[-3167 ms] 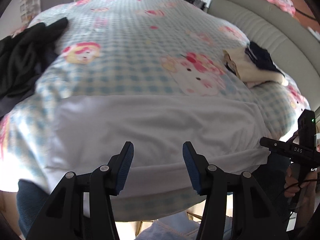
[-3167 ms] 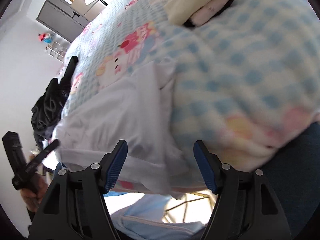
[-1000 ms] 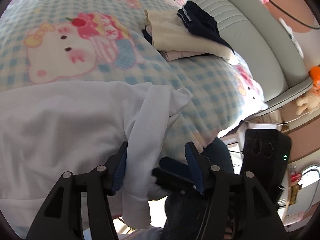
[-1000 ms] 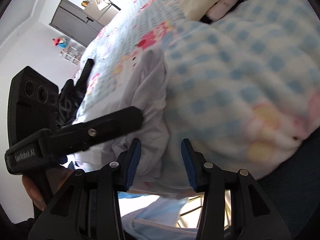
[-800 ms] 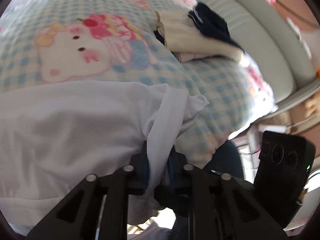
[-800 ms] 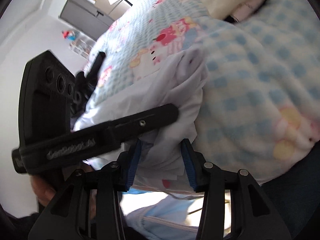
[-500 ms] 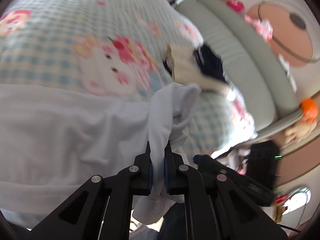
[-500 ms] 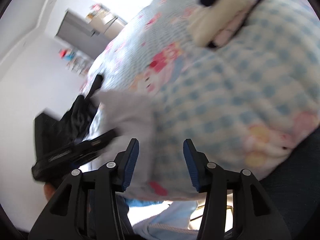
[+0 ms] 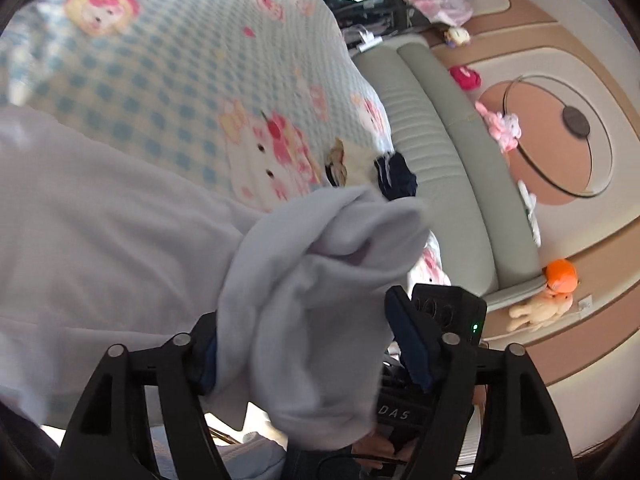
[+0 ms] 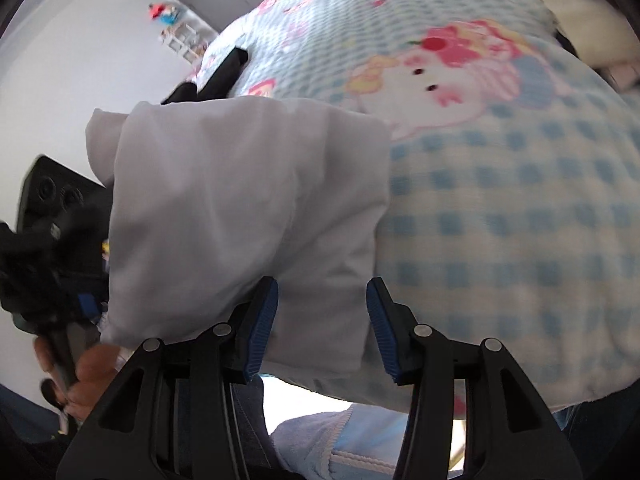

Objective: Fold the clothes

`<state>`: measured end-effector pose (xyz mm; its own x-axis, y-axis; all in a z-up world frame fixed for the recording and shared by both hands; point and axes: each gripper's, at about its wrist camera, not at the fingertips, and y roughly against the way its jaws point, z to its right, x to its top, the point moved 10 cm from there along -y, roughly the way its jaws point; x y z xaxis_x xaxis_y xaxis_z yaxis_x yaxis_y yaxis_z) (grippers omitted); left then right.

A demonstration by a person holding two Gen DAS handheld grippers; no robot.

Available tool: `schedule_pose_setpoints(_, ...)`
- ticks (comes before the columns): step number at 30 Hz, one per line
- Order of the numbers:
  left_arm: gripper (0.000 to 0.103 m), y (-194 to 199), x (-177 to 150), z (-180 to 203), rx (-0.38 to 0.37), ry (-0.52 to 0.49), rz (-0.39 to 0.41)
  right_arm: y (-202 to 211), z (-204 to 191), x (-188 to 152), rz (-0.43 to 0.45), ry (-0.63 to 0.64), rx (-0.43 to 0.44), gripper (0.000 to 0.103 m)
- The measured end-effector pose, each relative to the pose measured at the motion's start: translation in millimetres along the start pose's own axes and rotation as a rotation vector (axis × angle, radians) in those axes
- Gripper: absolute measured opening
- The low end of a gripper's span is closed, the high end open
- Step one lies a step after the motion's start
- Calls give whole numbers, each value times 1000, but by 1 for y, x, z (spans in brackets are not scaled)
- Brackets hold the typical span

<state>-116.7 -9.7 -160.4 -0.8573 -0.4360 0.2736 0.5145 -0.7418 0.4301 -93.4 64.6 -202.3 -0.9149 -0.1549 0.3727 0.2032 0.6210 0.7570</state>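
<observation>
Blk tongs (image 10: 322, 322), blue ribbed pads (image 10: 262, 322).

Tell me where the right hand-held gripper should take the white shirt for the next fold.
Probably the white shirt at its near hem, right-hand corner, approached from the bed's near edge. That edge lies just ahead of the open right hand-held gripper, free on the checked blanket.

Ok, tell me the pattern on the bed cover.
Pale blue and white checks with pink cartoon cat prints on the bed cover; clearest in the right wrist view.
</observation>
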Motion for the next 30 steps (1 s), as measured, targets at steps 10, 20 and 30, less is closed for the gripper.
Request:
schedule_pose_setpoints(10, 76, 30, -7, -70, 99, 94, 23, -24, -24, 21, -22, 25, -27, 55)
schedule_pose_setpoints(20, 17, 81, 55, -41, 292, -173, 140, -13, -30, 38, 33, -40, -1, 60)
schedule_pose_setpoints(30, 82, 108, 42, -136, 475, 34, 128, -46, -30, 28, -64, -29, 29, 68)
